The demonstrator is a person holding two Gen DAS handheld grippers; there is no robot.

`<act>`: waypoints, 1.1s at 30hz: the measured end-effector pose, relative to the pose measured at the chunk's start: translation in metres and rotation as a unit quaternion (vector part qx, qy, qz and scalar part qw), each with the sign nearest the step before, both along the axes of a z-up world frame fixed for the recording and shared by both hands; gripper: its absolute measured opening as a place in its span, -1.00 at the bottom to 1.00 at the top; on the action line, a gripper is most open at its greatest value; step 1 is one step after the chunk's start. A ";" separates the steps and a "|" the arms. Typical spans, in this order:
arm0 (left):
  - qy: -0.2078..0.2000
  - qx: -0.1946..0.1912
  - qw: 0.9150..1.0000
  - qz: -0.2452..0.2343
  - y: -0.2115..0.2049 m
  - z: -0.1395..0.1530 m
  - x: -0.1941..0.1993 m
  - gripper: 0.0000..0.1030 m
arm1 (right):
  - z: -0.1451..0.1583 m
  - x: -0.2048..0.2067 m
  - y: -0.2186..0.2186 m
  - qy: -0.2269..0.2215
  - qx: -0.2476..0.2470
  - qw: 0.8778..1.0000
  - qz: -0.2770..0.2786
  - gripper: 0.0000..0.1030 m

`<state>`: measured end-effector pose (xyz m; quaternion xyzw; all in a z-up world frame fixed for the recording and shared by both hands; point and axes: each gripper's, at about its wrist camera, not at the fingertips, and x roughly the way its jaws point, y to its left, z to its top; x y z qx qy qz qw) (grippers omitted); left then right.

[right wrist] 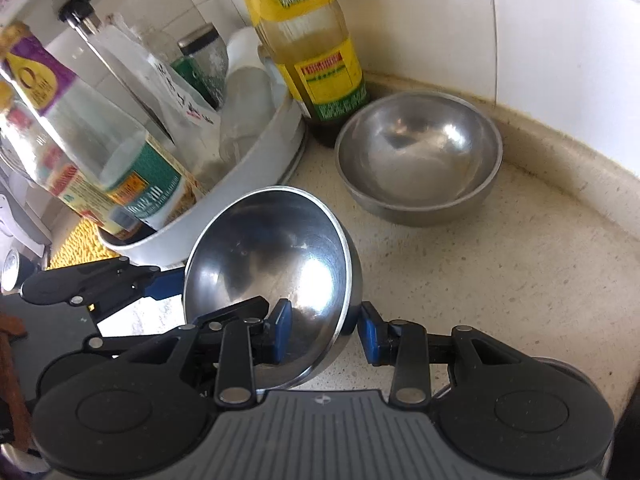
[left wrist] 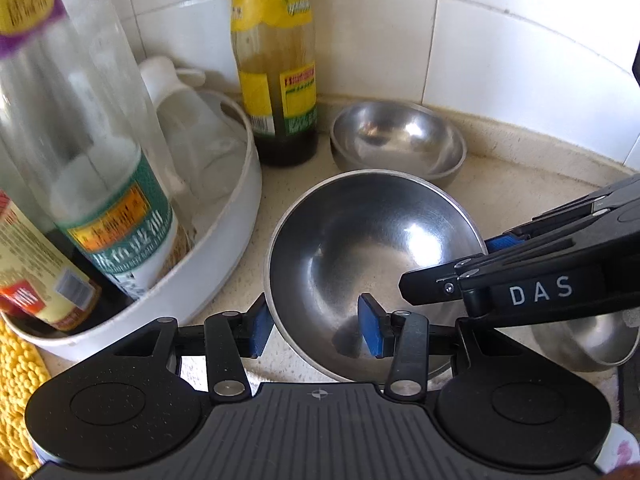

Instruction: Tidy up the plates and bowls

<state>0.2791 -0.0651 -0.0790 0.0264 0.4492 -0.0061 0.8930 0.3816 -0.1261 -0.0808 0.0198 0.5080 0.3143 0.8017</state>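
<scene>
Left wrist: three steel bowls [left wrist: 372, 264], two grippers [left wrist: 316, 328].

Both wrist cameras look closely down toward the bench's [left wrist: 500, 184] tiled back corner, sharing the steel bowls [right wrist: 416, 160].

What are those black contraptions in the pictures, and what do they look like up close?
They are two handheld grippers. The left gripper and right gripper look alike: a ribbed grey centre plate with a small crosshair mark, round black discs either side, and jointed black arms with silver rivets ending in blue pads. The right one carries white "DAS" lettering. No cables or sleeves show.
</scene>
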 end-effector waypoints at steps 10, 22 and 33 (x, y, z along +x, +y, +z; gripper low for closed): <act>-0.039 -0.012 0.998 -0.041 -0.026 0.039 -0.010 0.09 | 0.046 -0.024 -0.037 -0.035 0.010 0.999 -0.024 -0.25; -0.033 -0.005 0.989 -0.144 -0.115 0.038 -0.016 0.09 | 0.048 -0.060 -0.120 -0.016 -0.024 0.993 -0.114 -0.25; -0.032 -0.016 0.990 -0.134 -0.104 0.033 -0.009 0.02 | 0.037 -0.050 -0.140 -0.030 -0.073 0.988 -0.134 -0.13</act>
